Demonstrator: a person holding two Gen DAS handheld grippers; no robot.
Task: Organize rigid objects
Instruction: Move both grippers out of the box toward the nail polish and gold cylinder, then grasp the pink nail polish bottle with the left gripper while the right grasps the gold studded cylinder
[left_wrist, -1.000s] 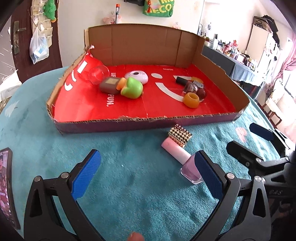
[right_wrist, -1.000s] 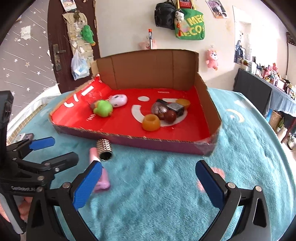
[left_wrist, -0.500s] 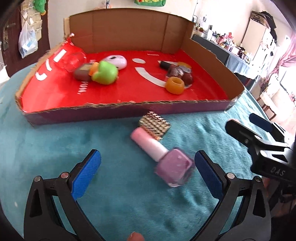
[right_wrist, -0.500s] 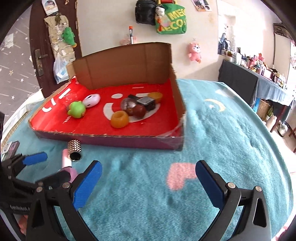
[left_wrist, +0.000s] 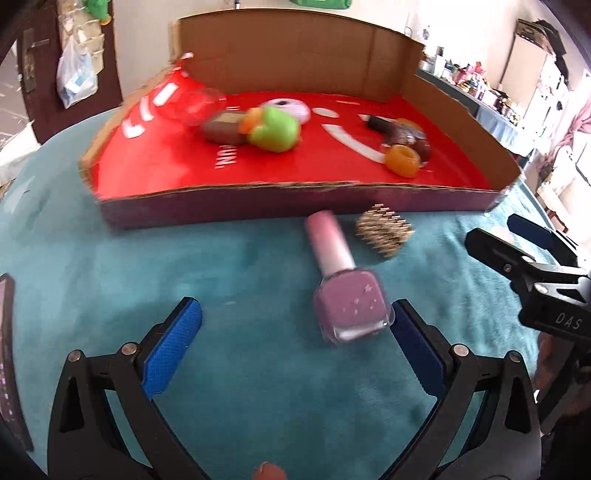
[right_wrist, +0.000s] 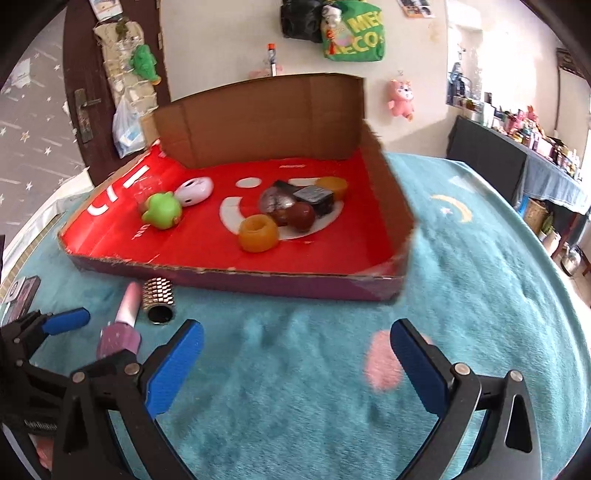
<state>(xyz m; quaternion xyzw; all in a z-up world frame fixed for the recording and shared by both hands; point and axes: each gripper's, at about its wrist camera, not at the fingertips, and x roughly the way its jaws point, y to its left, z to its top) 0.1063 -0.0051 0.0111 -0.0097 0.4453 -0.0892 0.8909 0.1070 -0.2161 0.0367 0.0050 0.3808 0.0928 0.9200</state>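
Now my left tool (left_wrist: 295, 334) hangs wide and empty, its right pad just beside the lilac nail polish bottle (left_wrist: 349, 308) lying on the teal desk (left_wrist: 110, 280); my right tool (right_wrist: 295, 352), equally wide, holds nothing. Beyond the bottle, a gold spiked roller (left_wrist: 384, 233) also waits outside the cardboard tray (left_wrist: 236, 208). Several pieces, a green toy (left_wrist: 273, 129) and an orange ring (left_wrist: 402, 159) among them, already sit inside, so I judge the sorting mostly done.

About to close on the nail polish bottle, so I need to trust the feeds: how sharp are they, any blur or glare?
Left wrist: motion blur smears the nail polish bottle and green toy; fisheye bends the cardboard tray. Right wrist: tray contents fairly sharp, teal tablecloth soft, window side washed out.
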